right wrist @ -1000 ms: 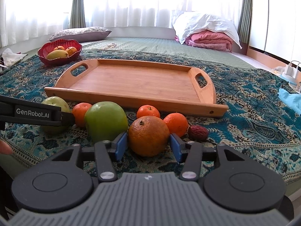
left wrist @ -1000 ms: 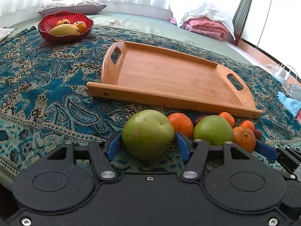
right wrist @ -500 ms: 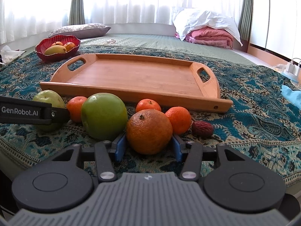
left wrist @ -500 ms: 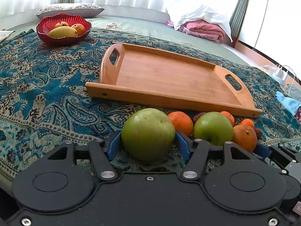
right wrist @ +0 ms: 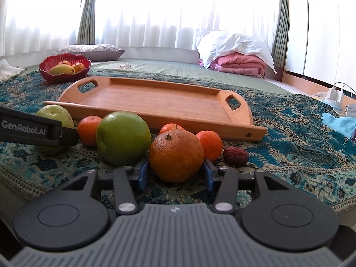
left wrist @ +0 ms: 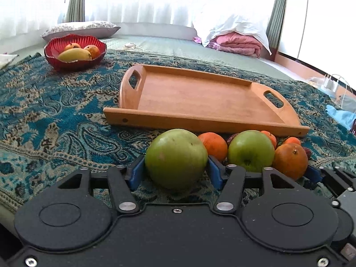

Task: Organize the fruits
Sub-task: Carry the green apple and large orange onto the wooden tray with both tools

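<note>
My left gripper (left wrist: 175, 169) is shut on a large pale green fruit (left wrist: 175, 158), its blue pads against both sides. My right gripper (right wrist: 175, 171) is shut on a big orange (right wrist: 175, 155). Both fruits look slightly raised above the patterned cloth. Beside them lie a green apple (right wrist: 123, 138), several small tangerines (right wrist: 209, 144) and a dark red date (right wrist: 235, 155). The empty wooden tray (right wrist: 160, 104) lies just beyond the fruit row. The left gripper's side (right wrist: 33, 131) shows at the left of the right wrist view.
A red bowl (left wrist: 74, 54) with a mango and other fruit stands at the far left on the blue paisley cloth (left wrist: 55, 115). Pillows and pink bedding (right wrist: 240, 64) lie behind. A light blue cloth (right wrist: 338, 124) and a charger (right wrist: 336, 93) are at the right.
Both grippers have closed on their fruit and the views have risen slightly, tilting up; the tray sits lower and nearer in view.
</note>
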### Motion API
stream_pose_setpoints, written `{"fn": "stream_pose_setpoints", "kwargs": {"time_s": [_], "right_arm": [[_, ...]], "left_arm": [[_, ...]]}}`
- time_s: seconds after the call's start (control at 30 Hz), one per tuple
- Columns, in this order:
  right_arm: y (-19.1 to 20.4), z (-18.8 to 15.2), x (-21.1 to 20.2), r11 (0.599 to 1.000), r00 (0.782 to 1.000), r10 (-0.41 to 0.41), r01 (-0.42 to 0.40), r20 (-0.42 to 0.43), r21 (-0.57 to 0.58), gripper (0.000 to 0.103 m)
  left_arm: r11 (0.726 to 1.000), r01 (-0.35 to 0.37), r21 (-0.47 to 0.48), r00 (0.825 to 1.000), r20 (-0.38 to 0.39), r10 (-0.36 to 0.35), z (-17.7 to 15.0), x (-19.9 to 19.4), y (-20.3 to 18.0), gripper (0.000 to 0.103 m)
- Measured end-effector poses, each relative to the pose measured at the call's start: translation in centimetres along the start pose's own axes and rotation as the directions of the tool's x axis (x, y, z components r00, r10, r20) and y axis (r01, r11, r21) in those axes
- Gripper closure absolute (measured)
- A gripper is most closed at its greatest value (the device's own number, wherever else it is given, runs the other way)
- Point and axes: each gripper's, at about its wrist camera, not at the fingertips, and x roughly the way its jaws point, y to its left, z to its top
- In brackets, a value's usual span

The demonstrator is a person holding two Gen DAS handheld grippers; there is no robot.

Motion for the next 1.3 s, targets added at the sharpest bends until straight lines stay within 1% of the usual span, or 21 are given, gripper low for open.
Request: {"fn": "stream_pose_setpoints", "kwargs": {"time_s": [0.1, 0.17, 0.33, 0.53, 0.77, 1.03, 1.17, 1.3], "right_arm": [[-0.6, 0.1, -0.7, 0.999, 1.0, 0.029, -0.029, 0.007, 0.034, 0.051], [-0.9, 0.3, -1.1, 0.998, 0.999, 0.034, -0.035, 0.016, 0.043, 0.051], [-1.9, 1.5, -1.8, 0.996, 0.999, 0.03, -0.033, 0.044, 0.084, 0.051], [-4.1, 3.5, -1.2, 0.99, 0.998, 0.001, -0.01, 0.062, 0.142, 0.052], [-6.6, 6.1, 0.8, 0.98, 0.999, -0.015, 0.005, 0.051, 0.2, 0.051], [-8.2, 8.7, 4.1, 0.977, 1.0, 0.007, -0.01, 0.016, 0.215, 0.051], [-9.0, 9.9, 5.9, 0.971, 0.999, 0.033, -0.029, -0.014, 0.237, 0.051], [-10.0, 10.9, 8.1, 0.966, 0.997, 0.051, -0.033, -0.063, 0.256, 0.051]], "left_arm": [[1.0, -0.007, 0.0, 1.0, 0.012, 0.007, 0.2, -0.4, 0.0, 0.047], [1.0, -0.007, -0.003, 1.0, 0.023, 0.007, 0.6, -0.7, 0.2, 0.047], [1.0, -0.014, 0.004, 0.998, 0.057, 0.014, 1.8, -1.1, 0.1, 0.047], [1.0, -0.013, 0.01, 0.997, 0.078, 0.012, 3.8, -0.8, 0.0, 0.047], [1.0, -0.01, -0.013, 0.996, 0.083, 0.011, 6.1, 0.3, 0.5, 0.047], [1.0, 0.002, -0.021, 0.997, 0.079, -0.001, 9.1, 2.2, 0.6, 0.047], [1.0, 0.002, -0.023, 0.998, 0.061, 0.0, 10.4, 3.7, 0.6, 0.047], [1.0, 0.005, -0.014, 0.999, 0.033, -0.005, 11.9, 5.5, 0.4, 0.047]]}}
